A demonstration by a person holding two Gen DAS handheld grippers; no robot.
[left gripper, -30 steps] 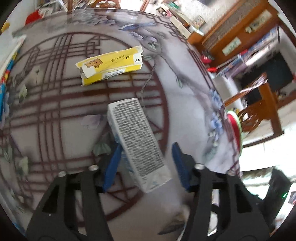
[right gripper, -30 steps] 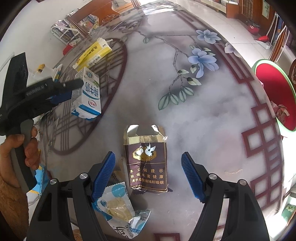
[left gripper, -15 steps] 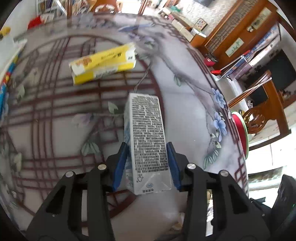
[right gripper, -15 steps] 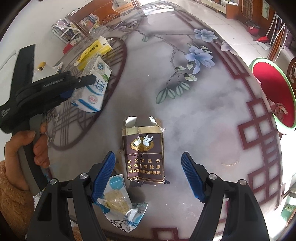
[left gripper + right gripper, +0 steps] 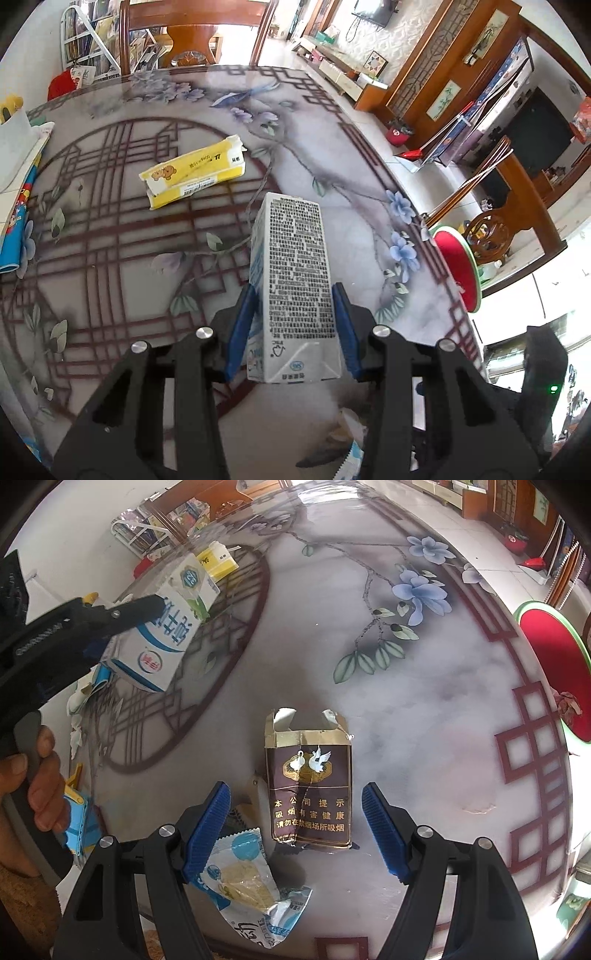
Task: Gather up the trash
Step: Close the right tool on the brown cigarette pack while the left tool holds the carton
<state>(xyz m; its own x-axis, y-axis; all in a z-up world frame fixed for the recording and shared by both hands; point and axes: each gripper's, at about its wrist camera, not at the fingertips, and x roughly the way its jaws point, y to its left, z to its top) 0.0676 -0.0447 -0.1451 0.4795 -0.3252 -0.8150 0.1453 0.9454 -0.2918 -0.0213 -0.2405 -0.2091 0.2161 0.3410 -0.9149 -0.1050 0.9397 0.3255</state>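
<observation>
Trash is spread over the patterned desk (image 5: 369,229). The milk carton (image 5: 293,291), largest of the pieces, is clamped between the blue pads of the left hand-held gripper (image 5: 293,328) and is seen raised off the desk in the right wrist view. A yellow box (image 5: 192,171) is left lying flat farther back. A torn brown cigarette pack (image 5: 308,786) is framed by the spread, unclenched fingers of the right hand-held gripper (image 5: 297,823), untouched by either pad. A crumpled snack wrapper (image 5: 251,882) is found just beside the left pad.

Patterned table (image 5: 424,709); cigarette pack (image 5: 308,794), yellow box (image 5: 192,171).
</observation>
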